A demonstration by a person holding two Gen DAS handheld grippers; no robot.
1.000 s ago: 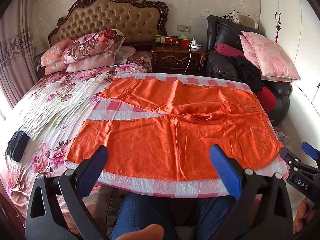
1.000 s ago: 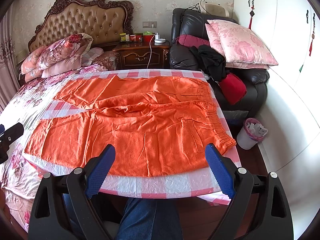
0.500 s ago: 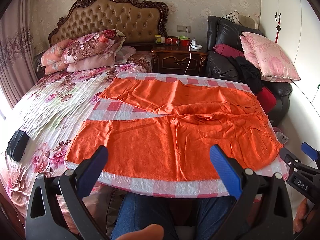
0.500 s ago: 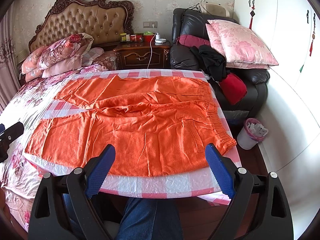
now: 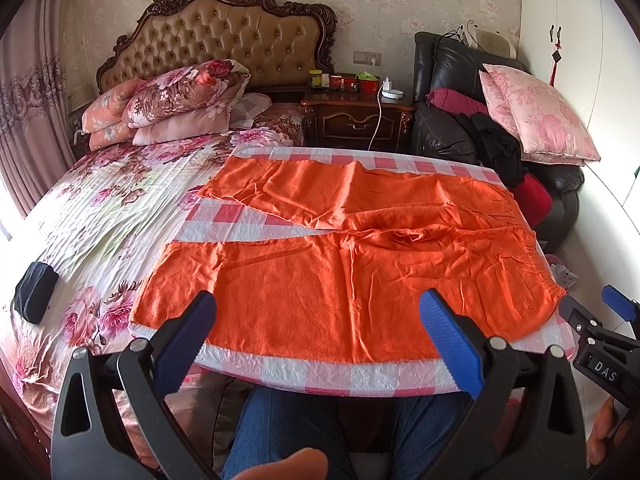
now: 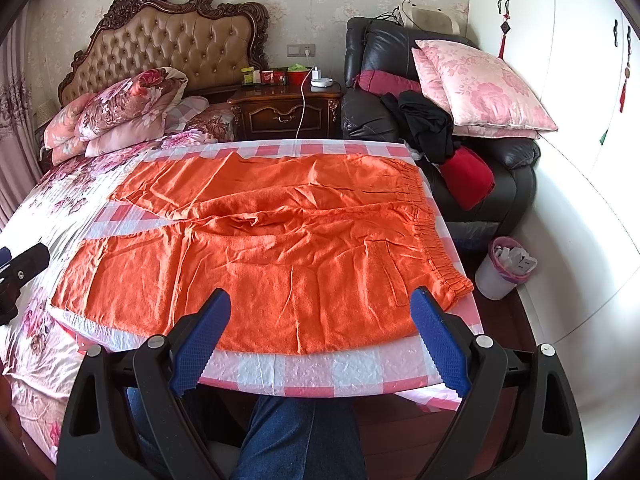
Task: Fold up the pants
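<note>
Orange pants (image 5: 352,264) lie spread flat on a pink-and-white checked cloth (image 5: 320,372) that covers a board at the foot-side of the bed (image 5: 120,208). Waistband toward the right edge of the cloth, gathered elastic showing there; both legs run toward the left edge. The far leg angles toward the far left corner, the near leg lies along the near edge, and a wedge of checked cloth shows between them. Fabric is wrinkled, most at the crotch, near the middle of the cloth.

Left gripper (image 5: 316,320): blue-padded fingers (image 5: 184,336) spread wide apart, nothing between them. It hovers just off the near edge of the cloth, toward the near leg's hem end. No contact with the pants.

Right gripper (image 6: 320,316): fingers (image 6: 438,344) likewise wide apart and empty, hovering off the near edge, toward the waistband end. Its tip also shows at the right margin of the left wrist view.

The person's knees in blue jeans (image 6: 304,436) sit under the near edge.

Around: tufted headboard (image 5: 228,40) with stacked floral pillows (image 5: 176,100); dark wooden nightstand (image 6: 284,112) with small jars and a white charger; black leather armchair (image 6: 400,80) piled with pink cushions (image 6: 480,88), dark clothes and a red item; white waste bin (image 6: 502,268) with pink liner on the floor beyond the right edge. A black object (image 5: 34,296) lies on the floral bedspread, well left of the cloth.
</note>
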